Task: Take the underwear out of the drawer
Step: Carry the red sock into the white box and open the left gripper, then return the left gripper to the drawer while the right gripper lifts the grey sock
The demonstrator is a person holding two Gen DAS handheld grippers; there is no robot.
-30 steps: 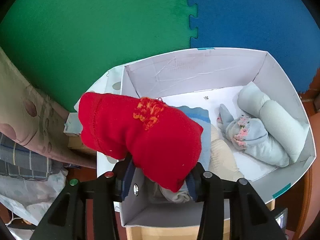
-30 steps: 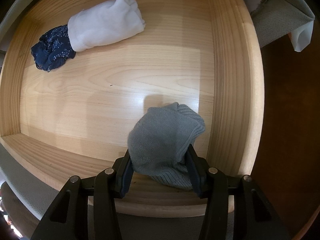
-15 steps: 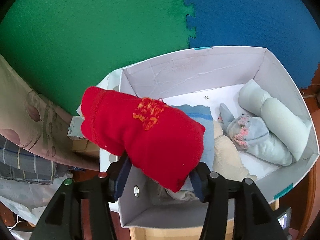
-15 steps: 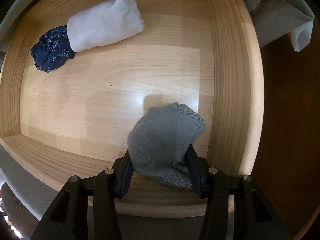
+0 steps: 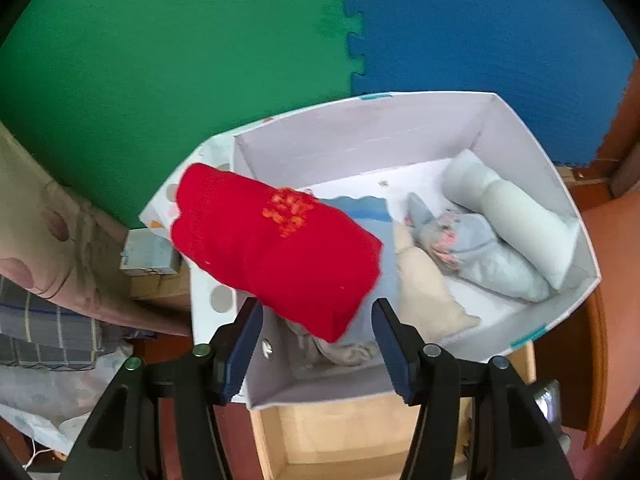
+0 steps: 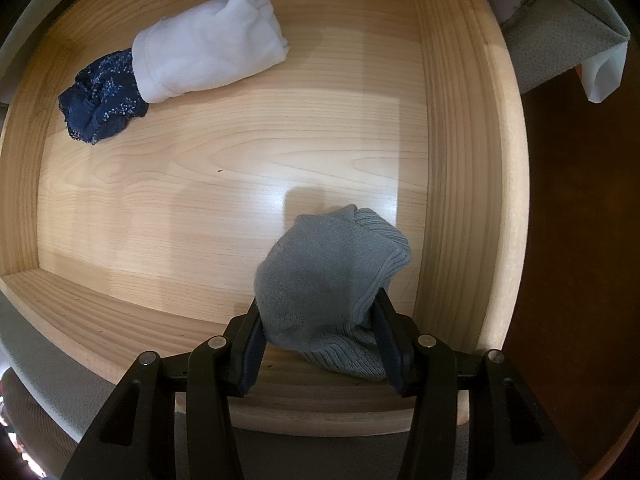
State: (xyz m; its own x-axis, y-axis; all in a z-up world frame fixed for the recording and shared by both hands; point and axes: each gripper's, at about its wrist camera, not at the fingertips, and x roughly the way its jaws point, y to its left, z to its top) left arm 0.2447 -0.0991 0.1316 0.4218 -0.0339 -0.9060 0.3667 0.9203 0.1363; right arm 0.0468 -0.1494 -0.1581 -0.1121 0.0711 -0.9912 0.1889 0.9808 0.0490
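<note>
Left tool opening over the box, right tool clamped on a grey roll in the drawer.

The left tool (image 5: 318, 328) has its jaws opening; the red bundle (image 5: 276, 248) lies between them, the pads standing clear of its sides, over the near end of the white box (image 5: 576, 308), which holds pale blue, cream and light grey rolled pieces. Green and blue foam mats lie beyond the box. The right tool (image 6: 318, 332) points down into the wooden drawer (image 6: 460, 160), its jaws pressed on a grey knitted piece (image 6: 328, 280) near the drawer's right wall. A white roll (image 6: 208, 64) and a navy patterned piece (image 6: 102, 96) lie touching each other at the far left corner.
</note>
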